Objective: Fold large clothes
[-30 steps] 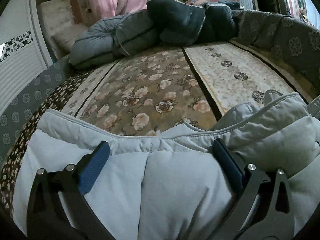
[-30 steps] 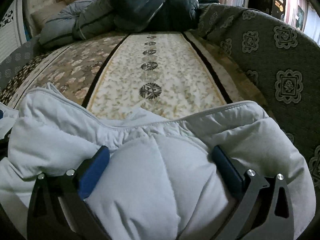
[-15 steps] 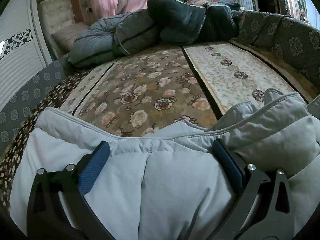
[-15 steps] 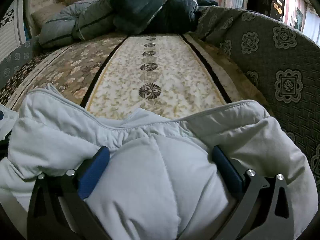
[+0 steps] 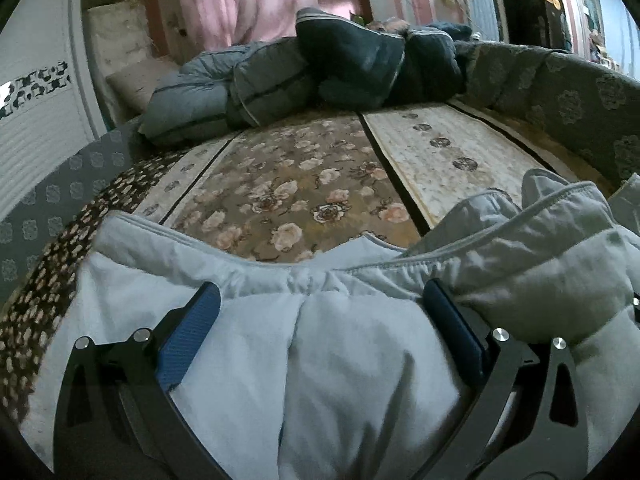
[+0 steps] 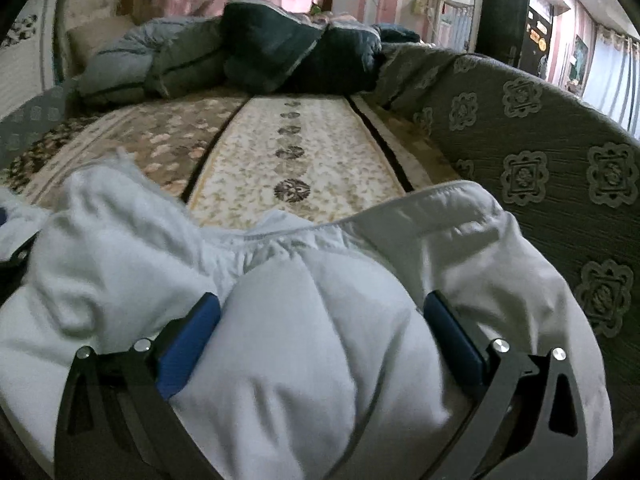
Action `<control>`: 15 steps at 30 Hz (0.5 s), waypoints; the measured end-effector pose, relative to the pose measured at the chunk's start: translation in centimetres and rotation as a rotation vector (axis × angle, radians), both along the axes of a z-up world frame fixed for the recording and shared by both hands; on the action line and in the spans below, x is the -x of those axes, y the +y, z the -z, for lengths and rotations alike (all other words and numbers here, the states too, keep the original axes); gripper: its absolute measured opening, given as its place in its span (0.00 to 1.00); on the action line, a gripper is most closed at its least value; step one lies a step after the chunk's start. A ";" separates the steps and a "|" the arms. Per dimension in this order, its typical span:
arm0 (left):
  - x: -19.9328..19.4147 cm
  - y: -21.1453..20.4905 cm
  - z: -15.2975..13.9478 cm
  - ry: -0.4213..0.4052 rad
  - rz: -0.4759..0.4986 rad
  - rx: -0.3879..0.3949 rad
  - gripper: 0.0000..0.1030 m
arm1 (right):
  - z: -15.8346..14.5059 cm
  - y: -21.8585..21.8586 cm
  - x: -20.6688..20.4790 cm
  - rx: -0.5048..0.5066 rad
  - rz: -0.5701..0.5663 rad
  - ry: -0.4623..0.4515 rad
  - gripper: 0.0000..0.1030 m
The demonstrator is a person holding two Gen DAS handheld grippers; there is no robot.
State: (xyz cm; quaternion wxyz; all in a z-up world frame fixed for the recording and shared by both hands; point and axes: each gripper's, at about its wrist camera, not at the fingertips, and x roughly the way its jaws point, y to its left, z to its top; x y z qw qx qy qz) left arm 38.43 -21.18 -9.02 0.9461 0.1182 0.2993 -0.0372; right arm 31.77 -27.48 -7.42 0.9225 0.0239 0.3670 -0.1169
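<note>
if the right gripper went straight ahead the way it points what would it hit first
The right gripper already has the pale padded garment bunched between its fingers, so that moves with it. Beyond the garment's edge lies the cream strip of the bed cover, probably the first contact; depth is unclear.
</note>
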 end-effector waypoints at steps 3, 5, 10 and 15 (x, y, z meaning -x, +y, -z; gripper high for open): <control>3.1 1.1 -2.3 -0.100 -0.030 -0.009 0.97 | -1.8 -0.7 3.7 -0.037 -0.004 -0.083 0.98; 5.6 2.5 -3.4 -0.130 -0.028 0.035 0.97 | -2.6 -1.7 7.4 -0.049 0.012 -0.135 0.98; 13.0 7.6 -4.7 -0.172 -0.048 0.098 0.97 | -1.8 -4.0 15.2 -0.056 0.004 -0.141 0.98; 17.6 12.9 -4.7 -0.164 -0.121 0.091 0.97 | -2.3 -5.8 18.4 -0.069 -0.025 -0.121 0.98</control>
